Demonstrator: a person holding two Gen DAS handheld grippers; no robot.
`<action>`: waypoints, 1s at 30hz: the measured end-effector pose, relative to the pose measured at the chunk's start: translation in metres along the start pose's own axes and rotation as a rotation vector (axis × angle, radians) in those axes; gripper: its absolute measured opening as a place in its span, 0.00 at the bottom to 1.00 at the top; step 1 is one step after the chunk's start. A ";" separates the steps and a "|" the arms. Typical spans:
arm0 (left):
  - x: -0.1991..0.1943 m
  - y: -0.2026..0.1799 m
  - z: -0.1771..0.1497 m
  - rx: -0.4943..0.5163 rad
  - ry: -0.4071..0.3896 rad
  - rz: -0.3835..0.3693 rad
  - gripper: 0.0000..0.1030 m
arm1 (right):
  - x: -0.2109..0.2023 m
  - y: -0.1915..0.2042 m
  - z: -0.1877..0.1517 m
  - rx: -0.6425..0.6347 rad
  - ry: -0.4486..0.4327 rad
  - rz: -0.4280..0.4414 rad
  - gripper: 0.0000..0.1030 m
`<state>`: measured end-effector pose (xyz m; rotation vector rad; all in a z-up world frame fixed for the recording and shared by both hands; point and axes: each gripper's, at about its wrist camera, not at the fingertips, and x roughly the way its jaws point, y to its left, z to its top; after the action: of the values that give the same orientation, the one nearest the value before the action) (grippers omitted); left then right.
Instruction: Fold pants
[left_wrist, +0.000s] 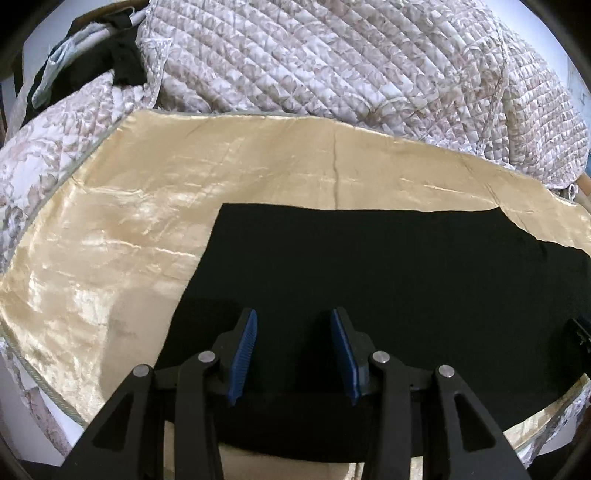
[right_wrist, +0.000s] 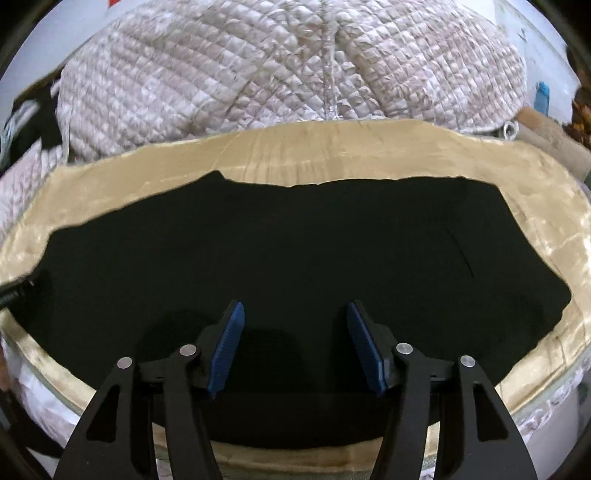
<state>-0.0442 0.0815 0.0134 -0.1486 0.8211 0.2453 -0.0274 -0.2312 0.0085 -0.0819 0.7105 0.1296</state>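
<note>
Black pants (left_wrist: 388, 266) lie flat on a shiny gold cloth (left_wrist: 129, 221). In the left wrist view my left gripper (left_wrist: 293, 315) hovers over the pants' left part, its blue pads apart with nothing between them. The right wrist view shows the pants (right_wrist: 295, 240) spread wide across the gold cloth (right_wrist: 369, 147). There my right gripper (right_wrist: 295, 308) stands open above the near part of the pants, gripping nothing. The tip of the right gripper shows at the right edge of the left view, and the left gripper's tip (right_wrist: 14, 291) at the left edge of the right view.
A quilted cream and pink bedcover (left_wrist: 332, 55) is bunched up behind the gold cloth, also seen as the bedcover (right_wrist: 277, 62) in the right view. Dark and pale clothes (left_wrist: 92, 55) lie at the far left corner. The cloth's near edge (right_wrist: 332, 461) runs just below the grippers.
</note>
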 end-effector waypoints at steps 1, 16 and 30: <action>-0.003 -0.002 0.000 0.002 -0.009 -0.014 0.43 | -0.003 0.001 -0.001 -0.001 -0.007 0.013 0.57; -0.005 -0.032 -0.011 0.100 -0.003 -0.082 0.48 | 0.000 0.024 -0.006 -0.087 -0.001 0.068 0.57; -0.018 -0.024 -0.019 0.084 -0.021 -0.092 0.48 | -0.009 0.027 -0.008 -0.082 -0.016 0.094 0.57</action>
<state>-0.0628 0.0508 0.0146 -0.1045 0.7998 0.1249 -0.0432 -0.2067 0.0069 -0.1258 0.6928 0.2489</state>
